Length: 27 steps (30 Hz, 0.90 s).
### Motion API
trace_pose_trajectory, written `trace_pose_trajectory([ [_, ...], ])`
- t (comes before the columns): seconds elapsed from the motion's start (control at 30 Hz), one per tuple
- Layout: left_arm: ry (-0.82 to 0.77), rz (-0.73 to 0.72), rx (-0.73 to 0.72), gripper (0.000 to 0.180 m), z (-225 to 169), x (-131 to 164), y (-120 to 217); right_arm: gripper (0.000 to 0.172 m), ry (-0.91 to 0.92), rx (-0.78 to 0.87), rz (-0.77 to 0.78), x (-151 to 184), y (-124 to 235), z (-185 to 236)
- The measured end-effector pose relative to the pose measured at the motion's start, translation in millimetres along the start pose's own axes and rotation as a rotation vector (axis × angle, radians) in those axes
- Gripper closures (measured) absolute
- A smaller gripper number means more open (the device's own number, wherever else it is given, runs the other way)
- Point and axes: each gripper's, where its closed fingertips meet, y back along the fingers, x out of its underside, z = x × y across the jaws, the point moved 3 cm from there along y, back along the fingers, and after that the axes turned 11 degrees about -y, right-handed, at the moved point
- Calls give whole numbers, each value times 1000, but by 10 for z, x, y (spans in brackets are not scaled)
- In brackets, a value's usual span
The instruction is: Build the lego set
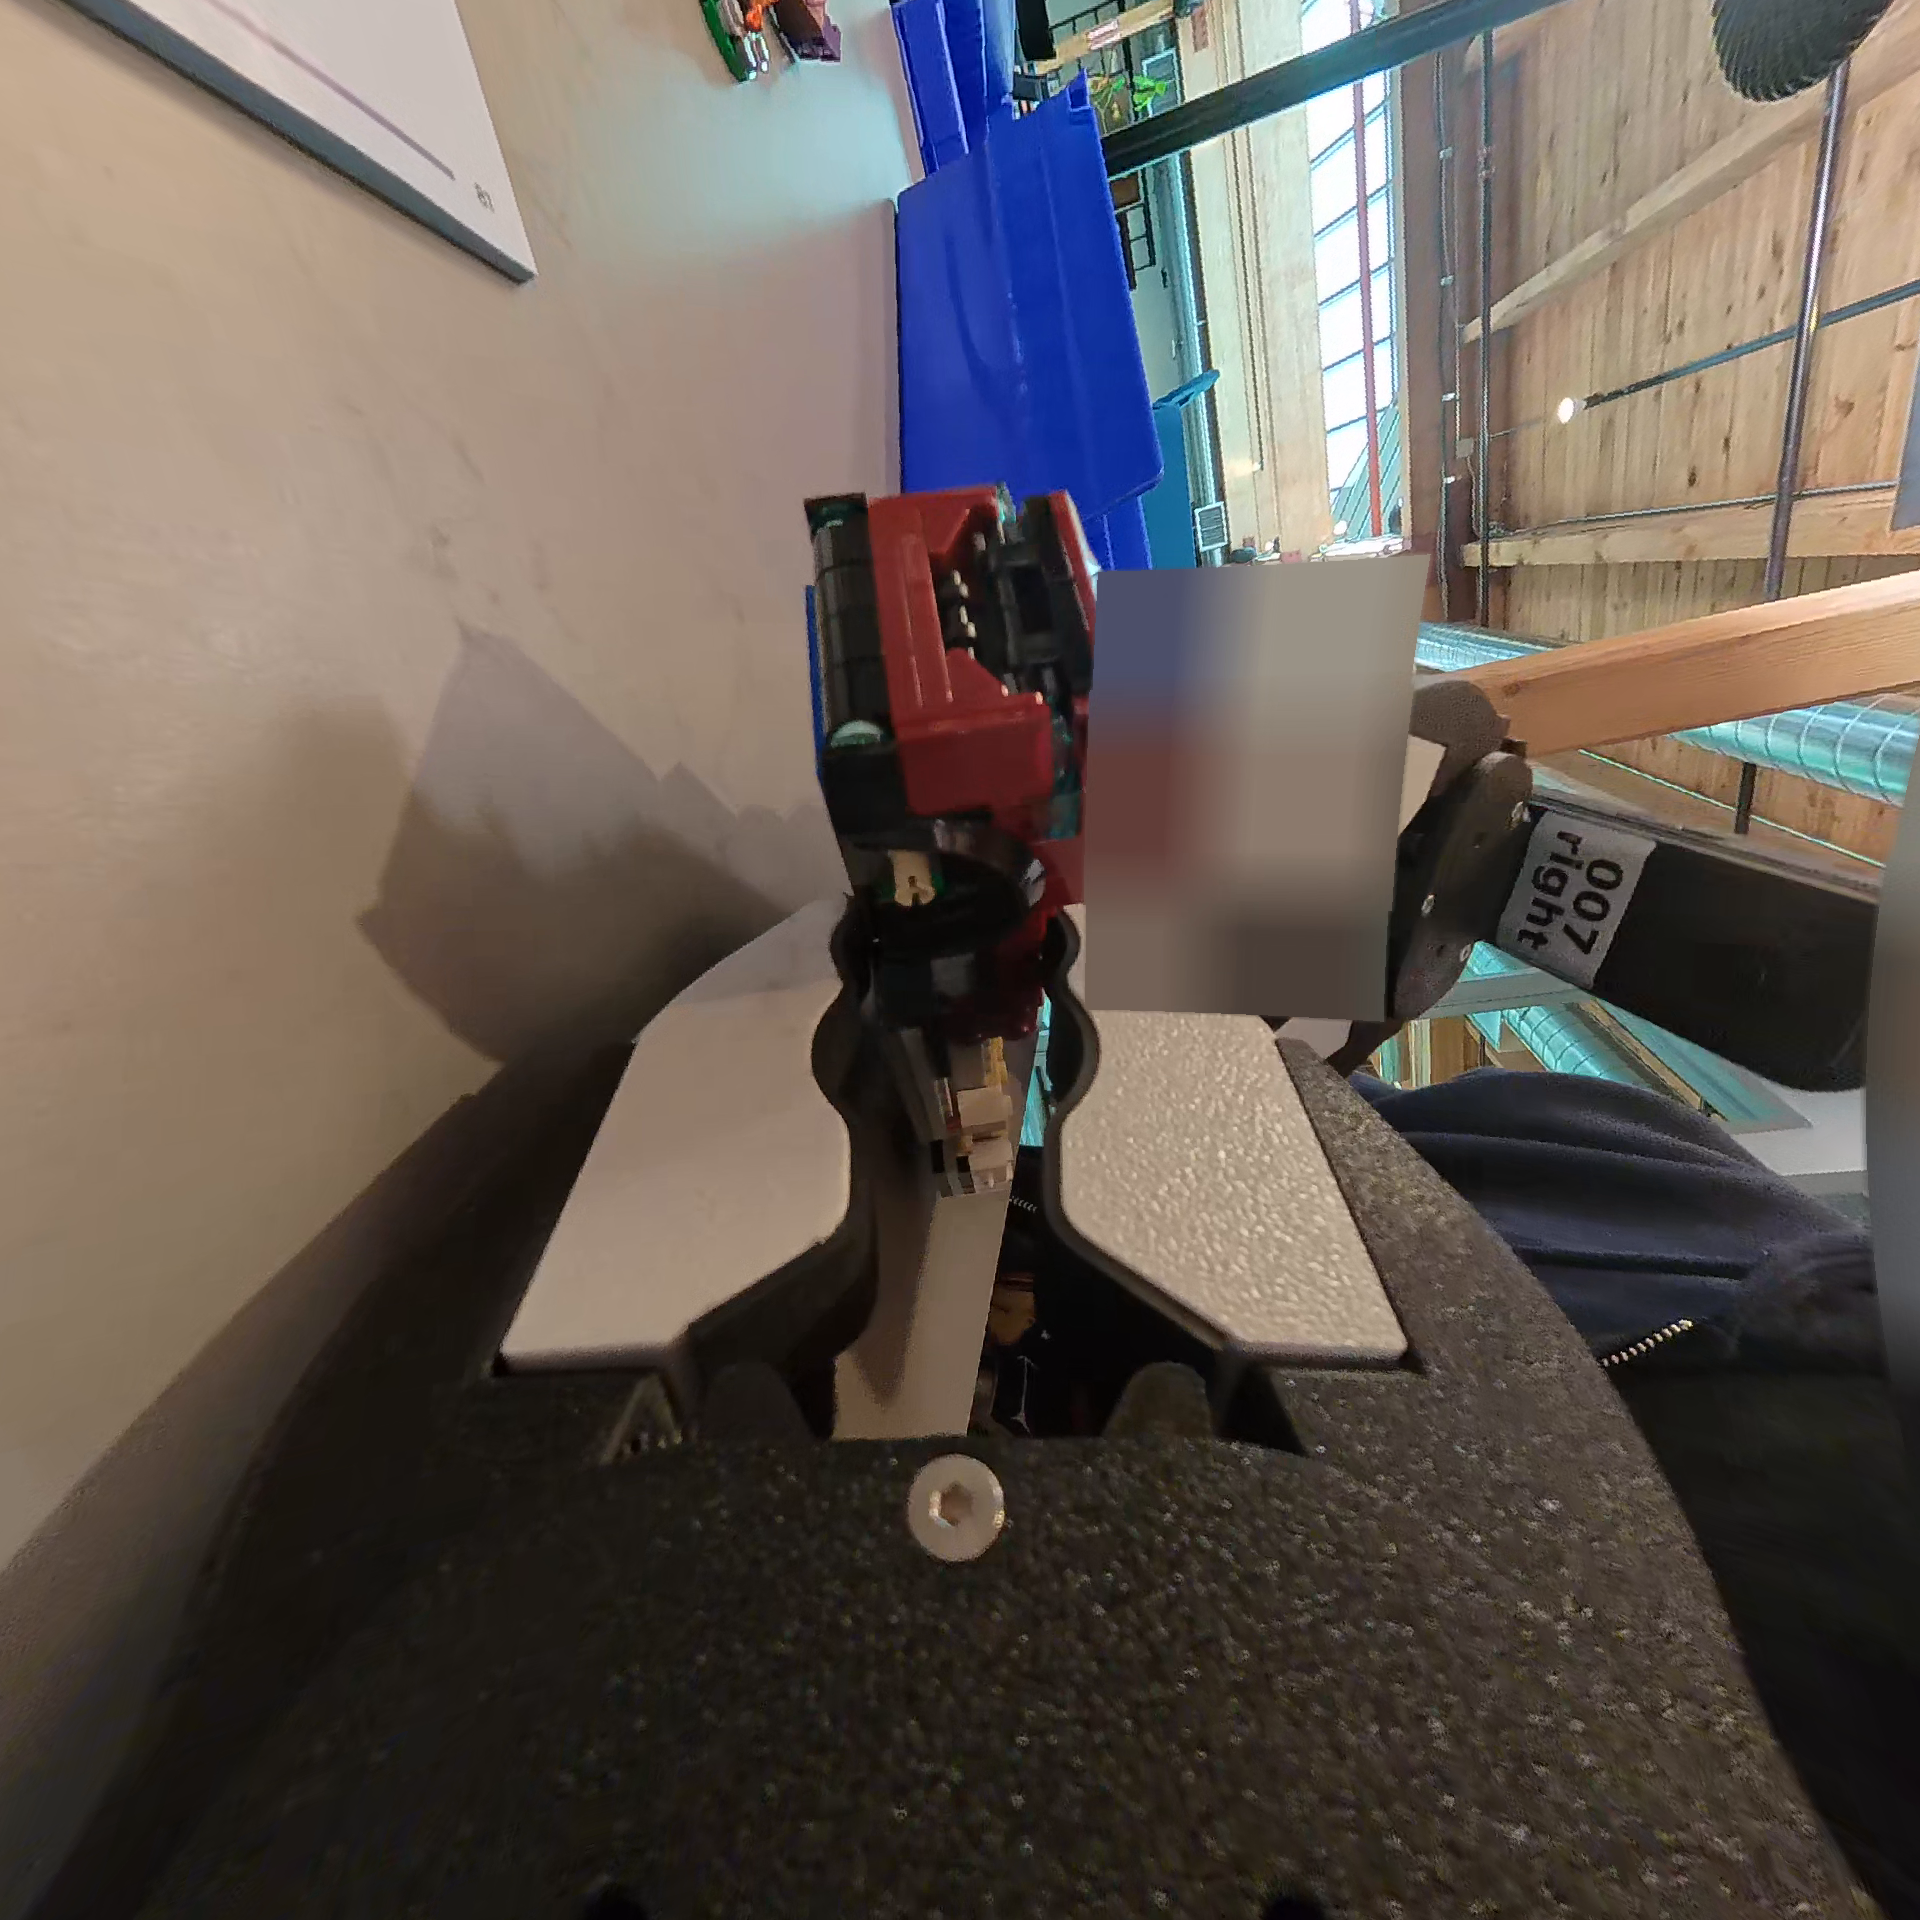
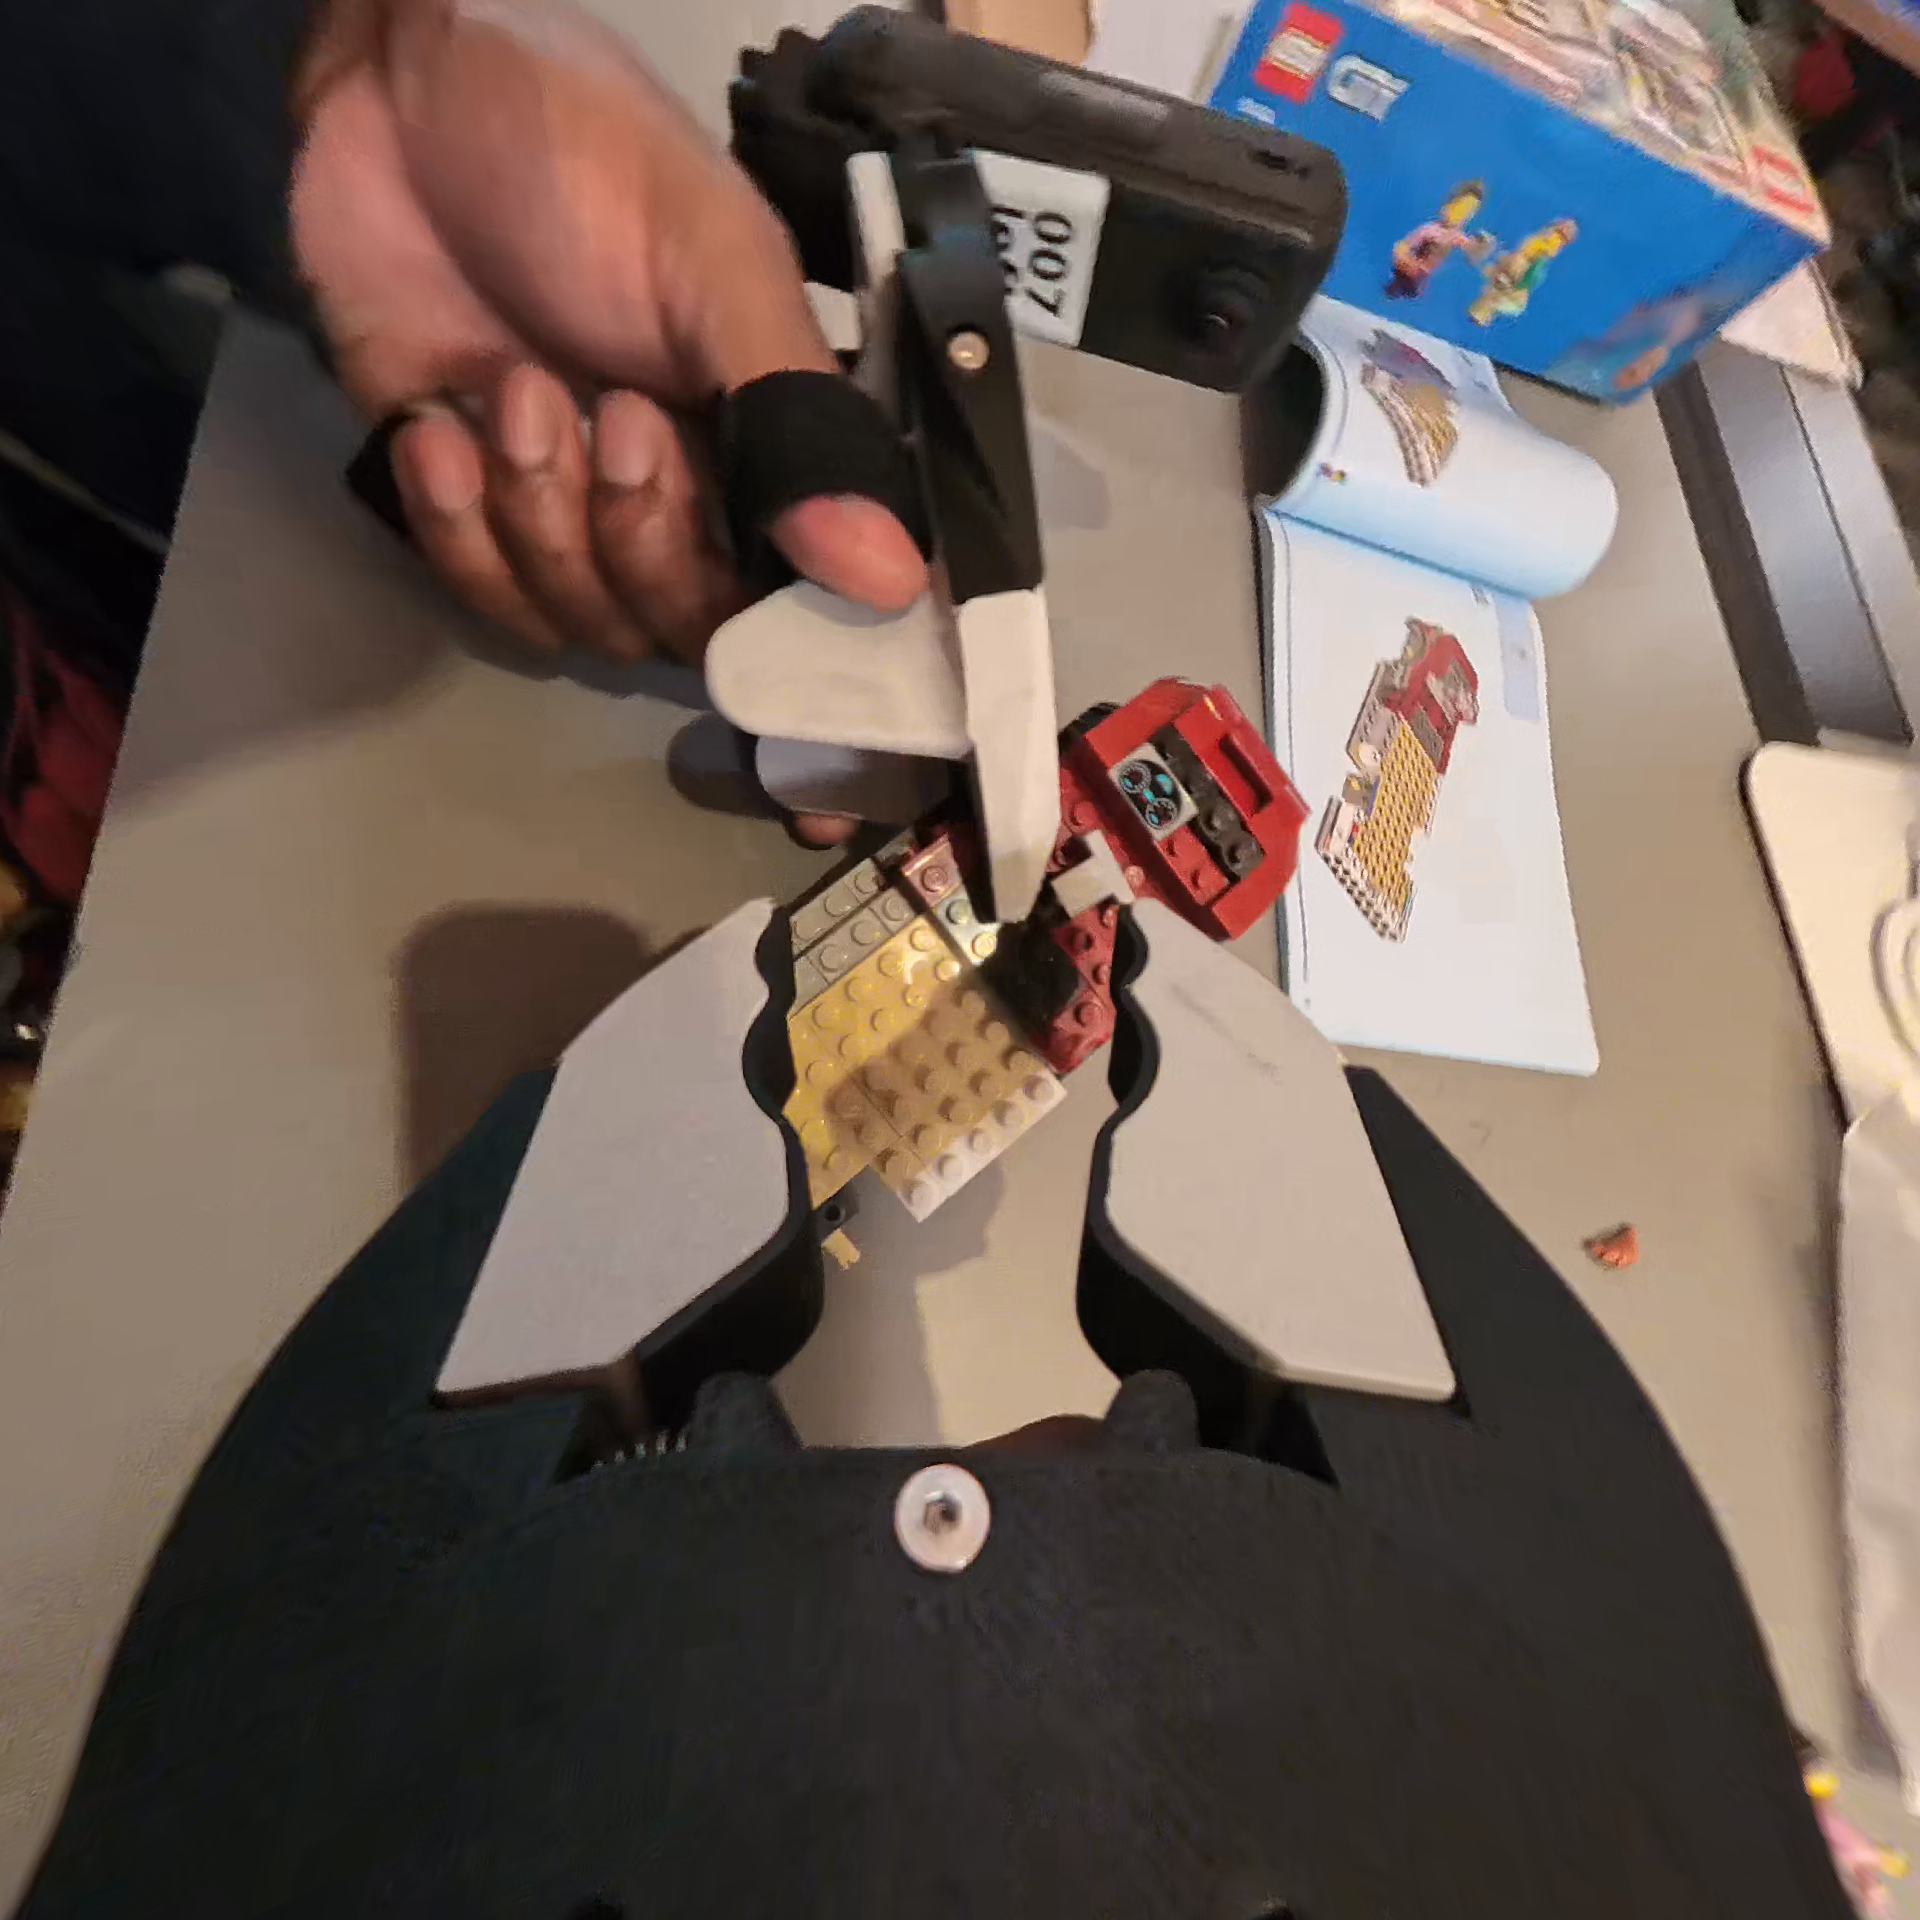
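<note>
A grey tabletop (image 2: 312, 790) is seen under the work, in a workshop with timber walls, and everything else is placed here relative to the brick model (image 2: 935, 1039) held above it. The model is a part-built assembly: a tan and grey studded plate with a dark red cab-like block (image 2: 1184, 810) at its far end. An open instruction booklet (image 2: 1455, 831) lies on the table to the right of the model, and a blue set box (image 2: 1507, 177) is seen beyond the booklet. Judged from the booklet's picture, the base and cab appear joined, while more of the build seems left; how much cannot be told.

The left gripper (image 1: 951, 997) is seen closed edgewise on the model, its fingers set close together with the plate and dark bricks pinched between them; in the right wrist view one of its grey fingers (image 2: 1003, 748) is seen lying across the model's top beside the cab. A hand (image 2: 540, 343) is wrapped around its handle, behind the model.

The right gripper (image 2: 940, 987) is seen with its jaws set wider, straddling the plate. Its pads lie at the plate's tan edge and dark red edge, but whether they press cannot be told.
</note>
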Motion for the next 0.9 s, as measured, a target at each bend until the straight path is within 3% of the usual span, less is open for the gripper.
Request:
trace_pose_trajectory([
  [0.37, 18, 3, 31, 148, -12, 3, 10, 116, 161, -88, 65, 27, -64, -31],
  [0.9, 110, -36, 114, 149, -20, -33, 49, 117, 216, -125, 56, -56, -82, -106],
])
